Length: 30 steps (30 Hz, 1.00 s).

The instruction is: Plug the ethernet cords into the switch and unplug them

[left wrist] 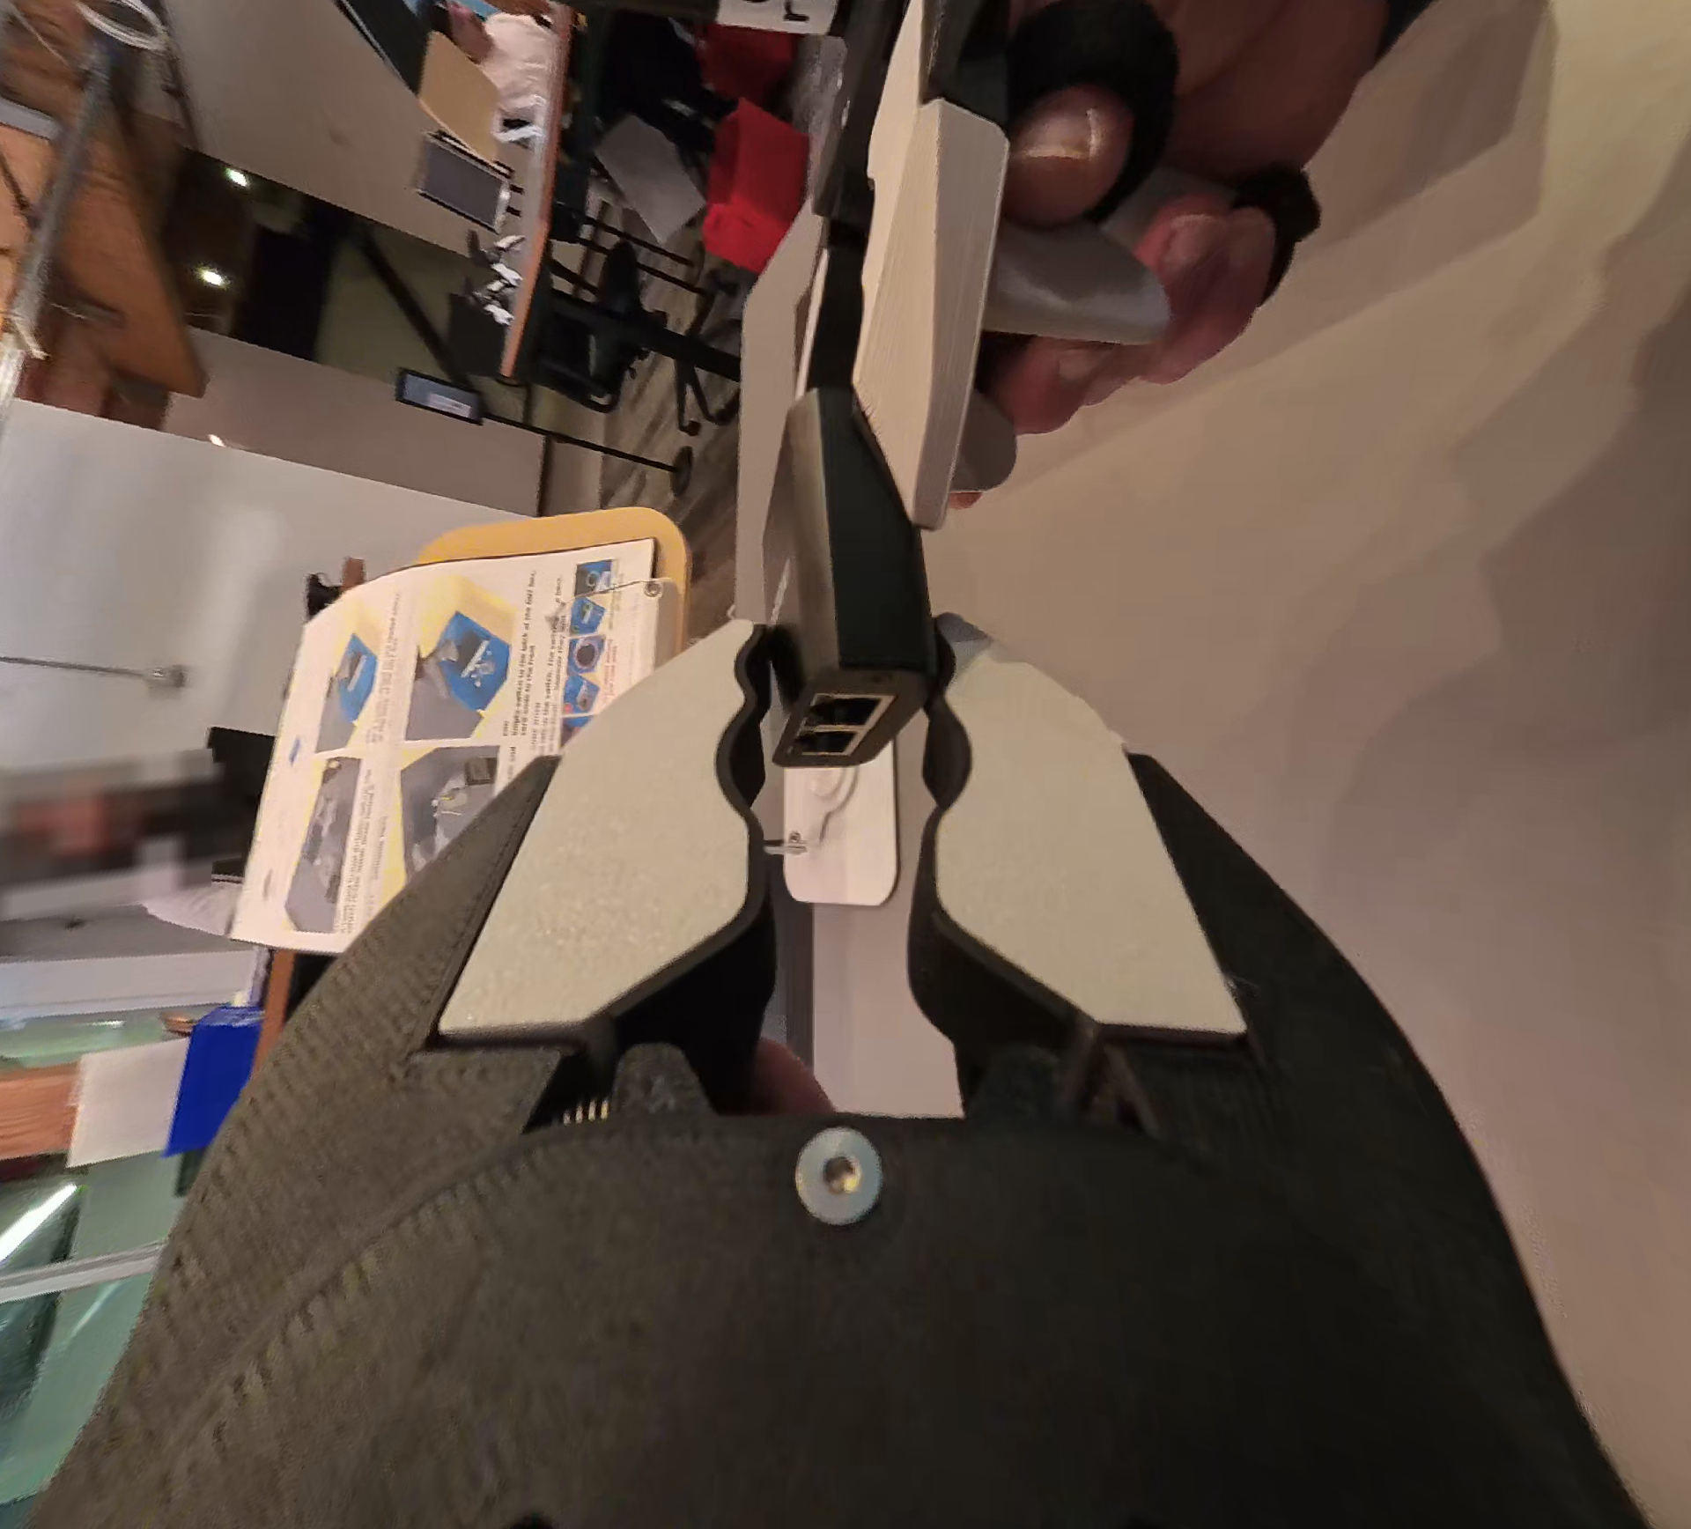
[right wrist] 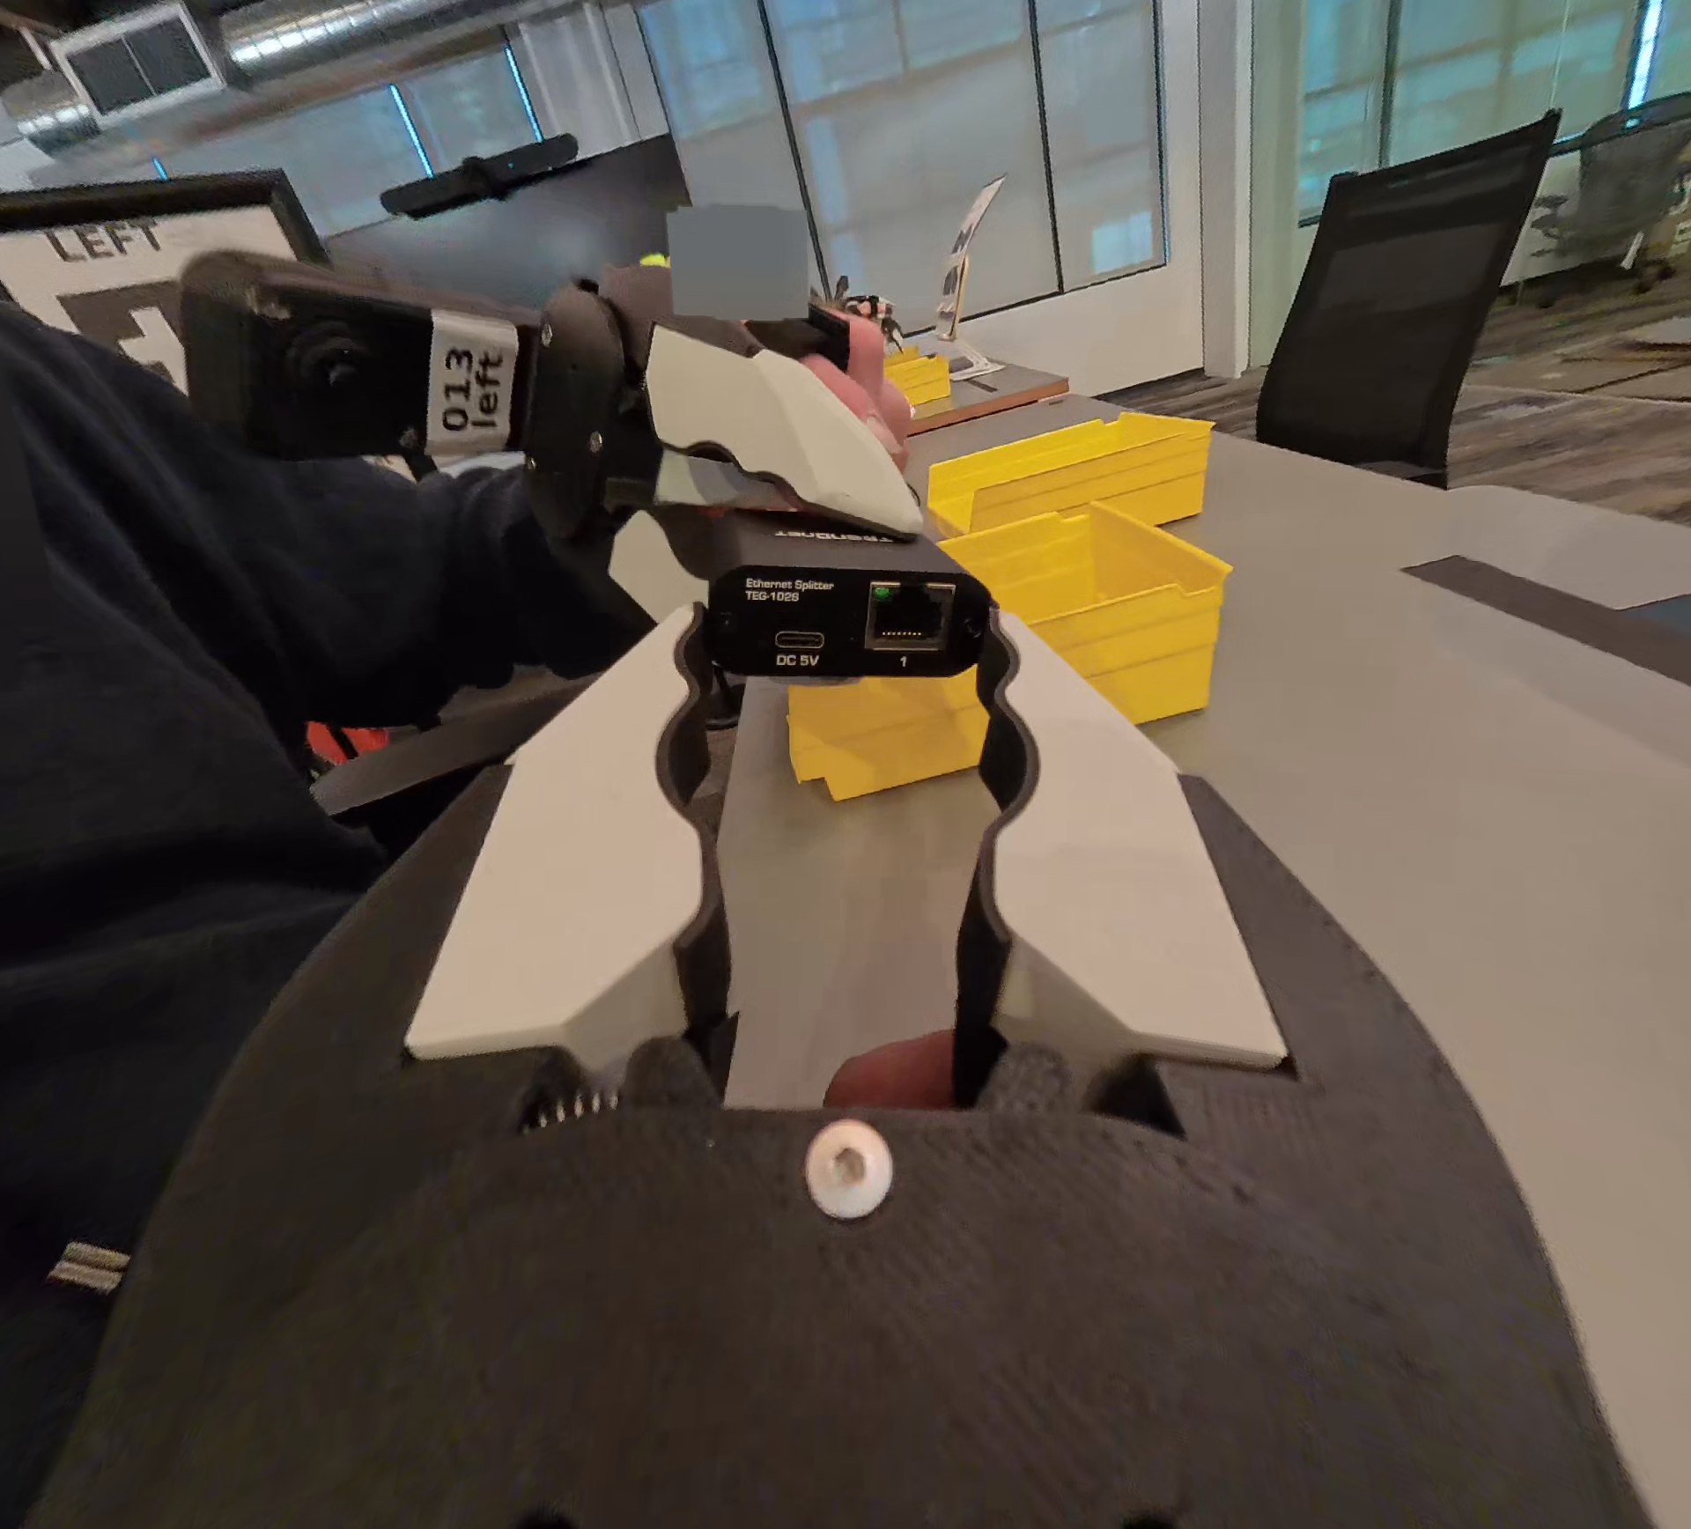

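A small black switch box (right wrist: 823, 623) is held in the air between both grippers. In the right wrist view its end face with one ethernet port (right wrist: 909, 616) faces me. My right gripper (right wrist: 844, 636) is shut on its two short sides. In the left wrist view the other end with two empty ports (left wrist: 831, 724) faces me. My left gripper (left wrist: 851, 661) is shut across the box's flat faces. The left gripper also shows in the right wrist view (right wrist: 805, 469), one finger on top of the box. The right gripper also shows in the left wrist view (left wrist: 915, 350). No ethernet cord is in view.
Several yellow bins (right wrist: 1098, 597) stand on the grey table (right wrist: 1418, 799) just beyond the box. A black chair (right wrist: 1400, 295) stands at the table's far side. A printed instruction sheet (left wrist: 439, 735) and a small white plate (left wrist: 842, 844) lie behind the box in the left wrist view.
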Motion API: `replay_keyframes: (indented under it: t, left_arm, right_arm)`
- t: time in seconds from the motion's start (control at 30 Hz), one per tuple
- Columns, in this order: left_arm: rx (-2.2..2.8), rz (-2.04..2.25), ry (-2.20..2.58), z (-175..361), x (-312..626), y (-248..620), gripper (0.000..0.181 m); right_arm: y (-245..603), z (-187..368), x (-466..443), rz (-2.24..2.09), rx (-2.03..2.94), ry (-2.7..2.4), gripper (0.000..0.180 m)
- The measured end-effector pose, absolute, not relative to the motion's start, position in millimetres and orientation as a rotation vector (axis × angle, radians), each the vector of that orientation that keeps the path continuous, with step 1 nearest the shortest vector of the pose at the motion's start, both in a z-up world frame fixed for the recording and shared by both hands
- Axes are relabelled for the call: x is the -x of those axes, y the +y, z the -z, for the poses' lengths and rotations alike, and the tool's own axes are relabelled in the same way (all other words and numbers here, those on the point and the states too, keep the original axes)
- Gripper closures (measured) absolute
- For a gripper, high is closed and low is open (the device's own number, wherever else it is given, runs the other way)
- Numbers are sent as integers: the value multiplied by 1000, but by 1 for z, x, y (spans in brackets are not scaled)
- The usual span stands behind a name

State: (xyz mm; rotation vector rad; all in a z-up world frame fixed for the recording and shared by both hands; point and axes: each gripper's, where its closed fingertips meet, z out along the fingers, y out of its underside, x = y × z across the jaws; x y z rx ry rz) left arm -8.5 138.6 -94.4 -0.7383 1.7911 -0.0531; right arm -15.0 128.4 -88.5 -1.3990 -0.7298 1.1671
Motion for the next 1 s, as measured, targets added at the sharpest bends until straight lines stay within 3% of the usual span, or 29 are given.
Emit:
replay_keyframes:
  t: [0.13,0.2,0.27,0.37,0.4,0.67,0.83,1.0]
  left_arm:
    - [658,7,1759,91,7,135,157]
    - [624,15,1749,87,6,129,157]
    - [582,-14,1757,88,3,124,157]
    - [550,-46,1781,92,-1,120,156]
    - [560,-50,1784,93,-2,121,157]
    - [597,-77,1786,94,-5,125,156]
    - [677,-7,1698,68,7,133,133]
    - [758,-58,1627,54,40,148,136]
  right_arm:
    - [126,89,14,-1216,1399,-724,119]
    - [126,87,15,-1219,1400,-727,102]
    - [123,85,21,-1261,1398,-756,96]
    - [118,85,31,-1315,1387,-789,98]
    - [116,82,32,-1330,1367,-794,108]
    - [119,86,29,-1293,1392,-805,109]
    - [118,69,7,-1415,1228,-705,109]
    - [112,53,-20,-1521,1063,-626,109]
